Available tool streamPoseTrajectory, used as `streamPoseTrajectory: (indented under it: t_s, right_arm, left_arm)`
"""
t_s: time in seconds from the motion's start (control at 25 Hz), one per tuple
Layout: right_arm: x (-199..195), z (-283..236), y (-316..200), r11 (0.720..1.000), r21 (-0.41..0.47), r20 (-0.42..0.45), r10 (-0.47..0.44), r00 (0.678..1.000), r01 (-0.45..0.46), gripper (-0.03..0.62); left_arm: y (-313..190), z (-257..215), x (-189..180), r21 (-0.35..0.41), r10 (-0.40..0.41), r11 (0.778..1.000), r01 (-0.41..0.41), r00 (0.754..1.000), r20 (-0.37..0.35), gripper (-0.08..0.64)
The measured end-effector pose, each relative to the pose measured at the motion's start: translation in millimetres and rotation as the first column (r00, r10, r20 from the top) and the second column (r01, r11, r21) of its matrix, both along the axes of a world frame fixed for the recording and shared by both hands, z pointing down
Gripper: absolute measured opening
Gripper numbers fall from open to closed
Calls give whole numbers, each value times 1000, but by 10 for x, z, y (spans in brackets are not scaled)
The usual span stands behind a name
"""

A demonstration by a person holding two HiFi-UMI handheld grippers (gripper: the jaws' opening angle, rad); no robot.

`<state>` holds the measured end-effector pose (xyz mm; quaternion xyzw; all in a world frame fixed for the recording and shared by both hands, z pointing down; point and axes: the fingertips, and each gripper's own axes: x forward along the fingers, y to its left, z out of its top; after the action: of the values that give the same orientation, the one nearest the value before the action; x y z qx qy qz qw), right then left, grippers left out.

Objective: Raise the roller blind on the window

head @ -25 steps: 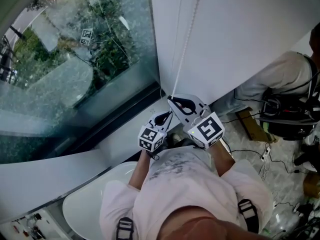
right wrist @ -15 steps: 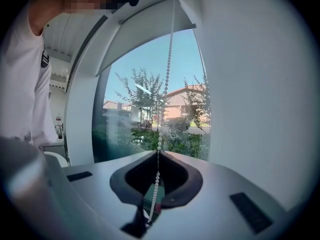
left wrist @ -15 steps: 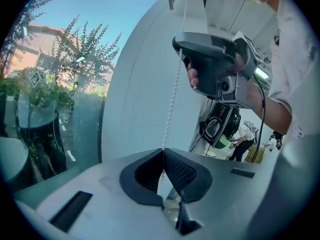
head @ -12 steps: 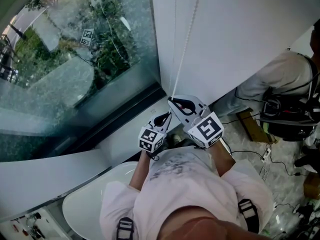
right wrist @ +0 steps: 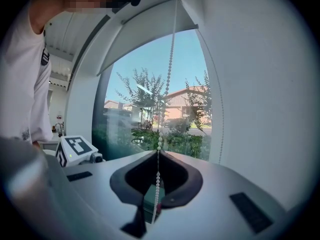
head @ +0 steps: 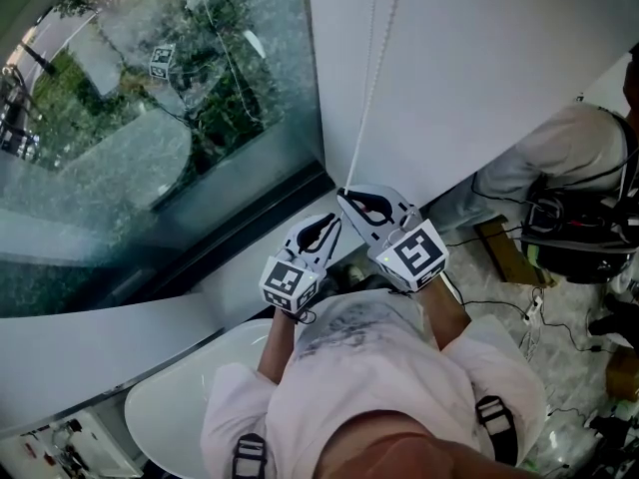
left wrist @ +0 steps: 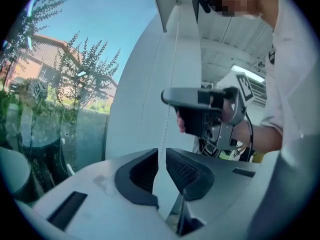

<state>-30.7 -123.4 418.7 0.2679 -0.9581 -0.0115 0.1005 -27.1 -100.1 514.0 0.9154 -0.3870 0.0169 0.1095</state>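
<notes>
Big picture first: a broad pane of clear window glass (head: 150, 138) filled the left of the head view, with trees behind it. Beside it stood a smooth, matt white wall (head: 479, 58). Up top, the flat white fabric roller blind (right wrist: 145, 34) sat with its hem already high and most of the glass uncovered. By my reckoning this was mid-haul, not the opening pull.

Down to the tools. The right grey plastic two-jaw gripper (right wrist: 159, 153) had its tips pinched together on the thin white bead chain (right wrist: 170, 69). The strand ran straight above the tips and dangled loose through the dark hollow behind them.

Below it along the cord, the left grey plastic two-jaw gripper (left wrist: 160, 156) kept its ribbed black pads a sliver apart. A run of chain threaded the gap, with nothing clamped as far as I could see.

The next move, I'd judge, called for a steady draw by the right gripper, straight in line with the chain. Then the left would close on its run to take over the hold. Those beads were tiny, round and glossy, so they looked likely to slip through the tips if the pull went sideways. Which strand lifted the blind, I couldn't tell.
</notes>
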Motion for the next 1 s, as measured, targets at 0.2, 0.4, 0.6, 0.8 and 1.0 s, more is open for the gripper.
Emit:
streamPoseTrajectory:
  t_s: [0.2, 0.4, 0.6, 0.8, 1.0]
  right_arm:
    - [-7, -7, -14, 1000, 6, -1, 2, 1000, -2, 64]
    - [-8, -6, -10, 1000, 6, -1, 3, 1000, -3, 64]
    - [-7, 11, 0, 1000, 5, -4, 2, 1000, -2, 64]
    - [-35, 2, 36, 1000, 7, -3, -9, 1000, 9, 64]
    - [-84, -20, 43, 1000, 10, 3, -18, 1000, 18, 64]
  left_arm:
    - [-18, -731, -124, 109, 5, 994, -1, 999, -35, 52]
    - [-24, -1379, -81, 202, 68, 978, -59, 997, -40, 58]
    - [-80, -1909, 40, 255, 90, 963, -82, 996, -21, 68]
    - [-171, -2306, 112, 317, 94, 945, -85, 995, -12, 69]
    - [-230, -2533, 175, 348, 109, 932, -103, 994, 1, 69]
